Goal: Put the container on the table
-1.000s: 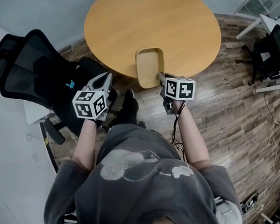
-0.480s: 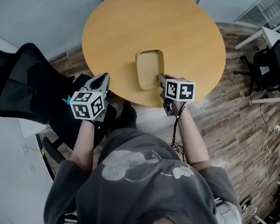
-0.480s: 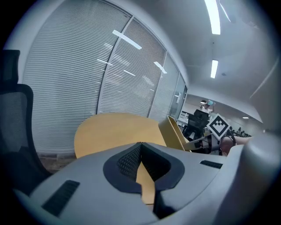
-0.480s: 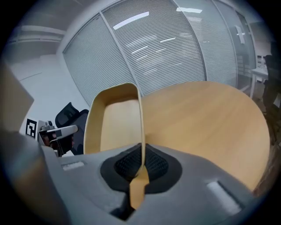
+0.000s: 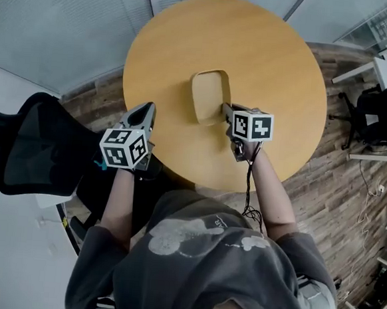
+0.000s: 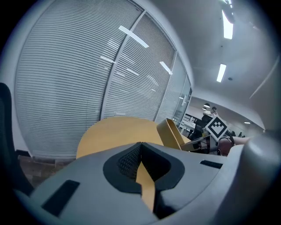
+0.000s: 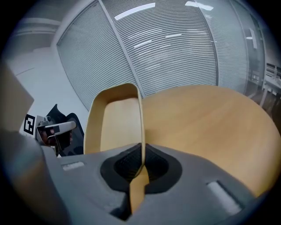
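Head view first: my right gripper (image 5: pixel 225 108) reaches in over the round wooden table (image 5: pixel 280 71) and pinches the near right wall of the tan container (image 5: pixel 210 95), which lies above the middle of the tabletop. My left gripper (image 5: pixel 147 109) is at the table's left edge, well apart from the container, pointing forward. A black chair (image 5: pixel 27 147) stands to my left on the wood-plank floor (image 5: pixel 351 189), and slatted blinds (image 5: pixel 70 21) run behind the table.

From the left gripper view, the left gripper's (image 6: pixel 140 147) jaws are pressed together at their tips with nothing between them; the tan strip lower down in the slot is only the table's colour showing through. Beyond them the container (image 6: pixel 169 132) is tilted, one long wall raised, over the tabletop. I cannot tell whether its underside touches the wood.

From the right gripper view, the right gripper (image 7: pixel 141 151) is clamped on the container's thin side wall, which runs straight up out of the jaws. The open tray (image 7: pixel 112 118) leans to the left of that wall, with the table (image 7: pixel 206 123) spreading away on the right and the blinds (image 7: pixel 175 48) behind.
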Action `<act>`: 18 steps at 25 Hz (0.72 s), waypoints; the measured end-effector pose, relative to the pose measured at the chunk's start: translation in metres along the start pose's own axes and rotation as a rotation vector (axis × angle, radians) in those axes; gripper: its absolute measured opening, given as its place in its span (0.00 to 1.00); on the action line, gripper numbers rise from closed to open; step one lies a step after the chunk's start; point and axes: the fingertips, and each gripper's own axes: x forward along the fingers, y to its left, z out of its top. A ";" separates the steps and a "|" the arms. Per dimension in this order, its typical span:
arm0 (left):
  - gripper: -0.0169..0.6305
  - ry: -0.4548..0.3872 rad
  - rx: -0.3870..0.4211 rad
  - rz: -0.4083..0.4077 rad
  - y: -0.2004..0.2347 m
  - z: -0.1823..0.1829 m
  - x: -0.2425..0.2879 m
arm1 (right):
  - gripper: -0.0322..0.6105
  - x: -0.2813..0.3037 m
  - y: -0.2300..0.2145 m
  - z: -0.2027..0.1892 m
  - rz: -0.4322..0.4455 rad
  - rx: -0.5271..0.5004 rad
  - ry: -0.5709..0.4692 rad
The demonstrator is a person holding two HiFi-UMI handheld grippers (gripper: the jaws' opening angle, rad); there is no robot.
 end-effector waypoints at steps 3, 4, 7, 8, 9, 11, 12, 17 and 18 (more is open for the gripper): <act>0.04 -0.002 -0.014 0.009 0.030 0.020 0.023 | 0.05 0.035 -0.001 0.034 0.004 -0.018 0.016; 0.04 0.000 -0.016 0.011 0.040 0.026 0.031 | 0.05 0.046 -0.001 0.046 0.005 -0.021 0.017; 0.04 0.008 -0.020 0.023 0.068 0.041 0.056 | 0.05 0.079 -0.006 0.081 0.002 -0.027 0.020; 0.04 0.012 -0.021 0.027 0.077 0.045 0.063 | 0.05 0.090 -0.008 0.092 -0.001 -0.027 0.022; 0.04 0.015 -0.025 0.029 0.086 0.048 0.070 | 0.05 0.101 -0.010 0.101 -0.004 -0.028 0.026; 0.04 0.021 -0.033 0.030 0.101 0.054 0.086 | 0.05 0.122 -0.016 0.117 -0.015 -0.036 0.040; 0.04 0.022 -0.036 0.030 0.109 0.058 0.094 | 0.05 0.132 -0.019 0.126 -0.020 -0.042 0.047; 0.04 0.012 -0.035 0.042 0.153 0.082 0.136 | 0.05 0.194 -0.027 0.170 -0.024 -0.055 0.064; 0.04 0.012 -0.030 0.046 0.160 0.086 0.143 | 0.05 0.205 -0.028 0.176 -0.024 -0.062 0.072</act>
